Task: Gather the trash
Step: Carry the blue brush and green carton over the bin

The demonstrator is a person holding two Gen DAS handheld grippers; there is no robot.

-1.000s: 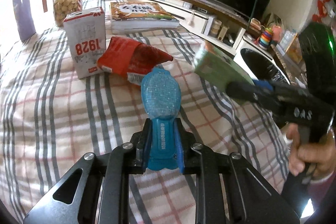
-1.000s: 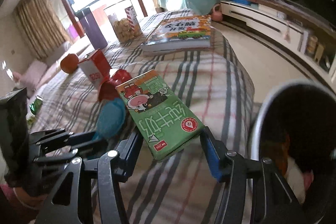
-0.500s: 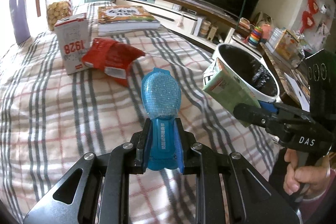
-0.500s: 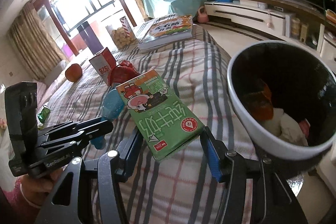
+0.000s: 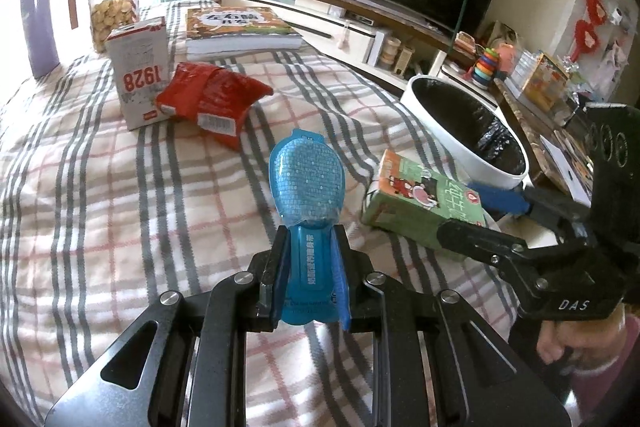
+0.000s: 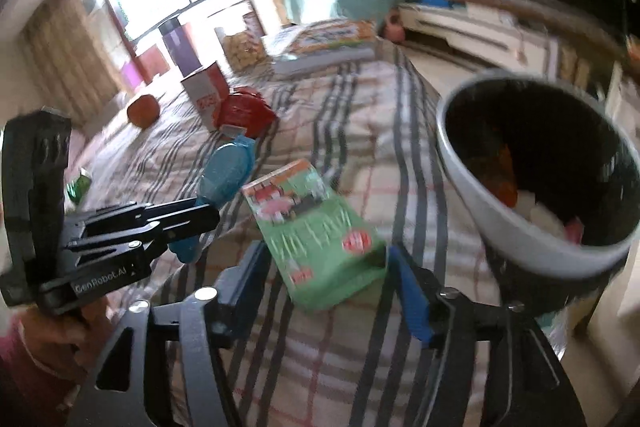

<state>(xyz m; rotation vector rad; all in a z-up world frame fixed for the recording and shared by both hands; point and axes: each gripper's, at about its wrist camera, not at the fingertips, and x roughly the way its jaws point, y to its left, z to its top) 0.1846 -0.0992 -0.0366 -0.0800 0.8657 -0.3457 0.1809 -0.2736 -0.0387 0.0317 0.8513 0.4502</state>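
My left gripper (image 5: 310, 267) is shut on a blue plastic packet (image 5: 307, 187) and holds it above the checked tablecloth (image 5: 100, 207). My right gripper (image 6: 320, 291) is shut on a green milk carton (image 6: 316, 231), also in the left wrist view (image 5: 420, 199), just left of the white trash bin (image 6: 516, 223). The bin (image 5: 440, 123) has a black liner and stands past the table's right edge with trash inside. A red crumpled snack bag (image 5: 212, 103) and a white "1928" carton (image 5: 140, 71) lie further back.
A thick book (image 5: 236, 31), a jar of snacks (image 5: 112, 11) and a purple bottle (image 5: 38, 23) stand at the table's far end. An orange (image 6: 142, 111) and a green can (image 6: 78, 185) sit to the left. A TV stand (image 5: 360, 27) runs along the wall.
My right gripper has moved lower and back over the table edge with the green carton, now beside the bin rather than at its rim. The left gripper keeps its hold on the blue packet.
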